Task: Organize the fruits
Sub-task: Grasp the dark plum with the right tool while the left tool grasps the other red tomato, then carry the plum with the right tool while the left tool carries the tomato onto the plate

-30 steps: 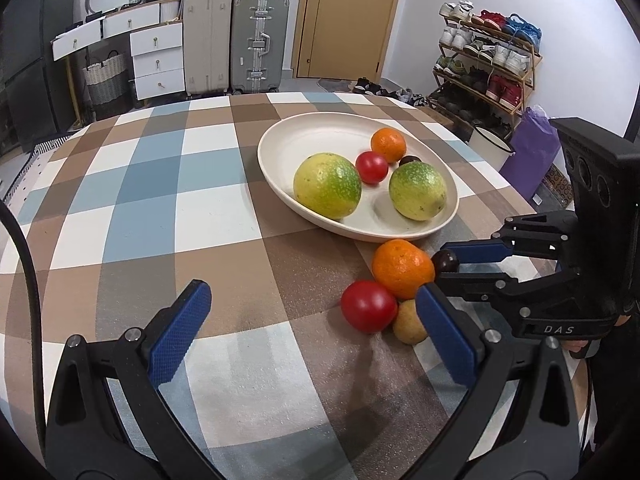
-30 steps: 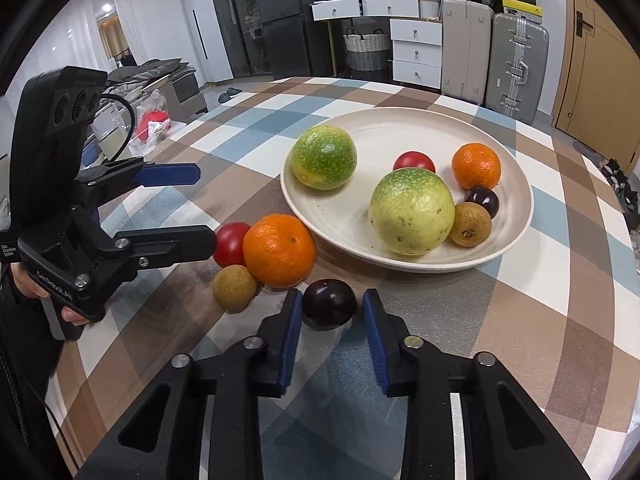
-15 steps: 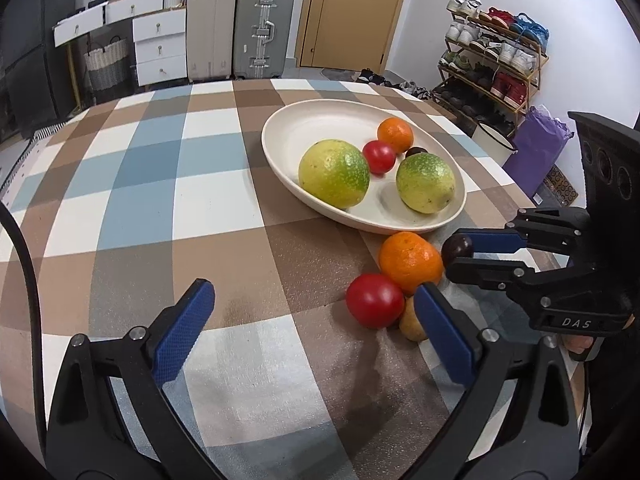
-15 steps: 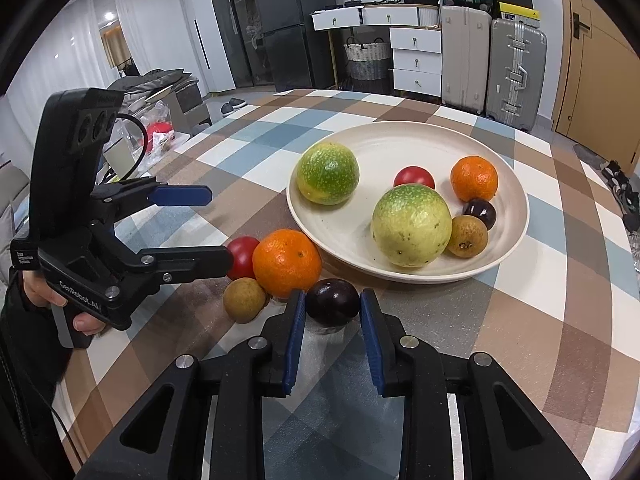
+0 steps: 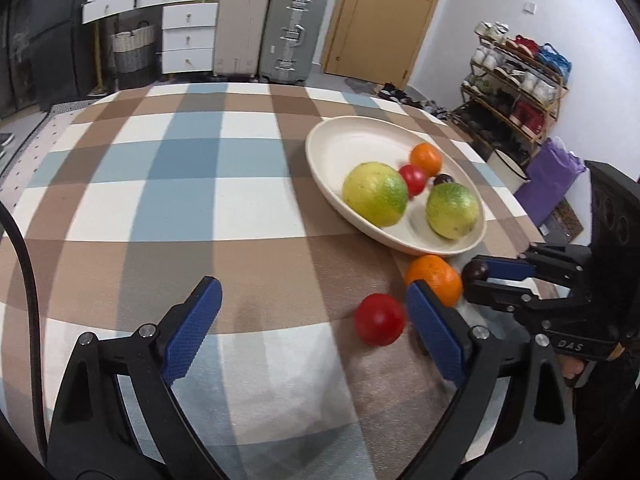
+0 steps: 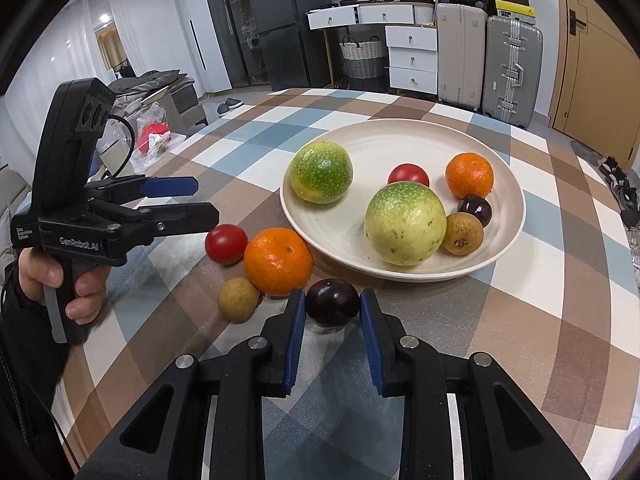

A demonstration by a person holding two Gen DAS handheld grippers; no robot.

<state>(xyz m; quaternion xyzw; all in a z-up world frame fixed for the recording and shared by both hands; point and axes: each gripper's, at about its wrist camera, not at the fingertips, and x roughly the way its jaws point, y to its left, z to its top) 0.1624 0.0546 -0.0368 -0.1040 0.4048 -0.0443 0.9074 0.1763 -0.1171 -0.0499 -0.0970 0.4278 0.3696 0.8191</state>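
Note:
A cream plate [image 6: 508,236] holds two green-yellow fruits, a tomato, an orange, a dark plum and a brown fruit. On the cloth before it lie a red tomato [image 6: 226,243], an orange [image 6: 278,261], a small brown fruit [image 6: 238,300] and a dark purple fruit [image 6: 332,302]. My right gripper [image 6: 332,312] is shut on the dark purple fruit, its pads at both sides; the fruit rests at table level. My left gripper [image 5: 312,320] is open and empty, above the cloth left of the tomato [image 5: 379,319]; it also shows in the right wrist view [image 6: 192,200].
The checked tablecloth [image 5: 180,184] covers a round table whose edge runs near the plate's right side. Suitcases [image 5: 292,28], drawers and a shoe rack [image 5: 516,80] stand beyond the table.
My left gripper has swung left and lifted, so the fruits sit further right in its view. My right gripper stays closed around the dark purple fruit and has shifted slightly.

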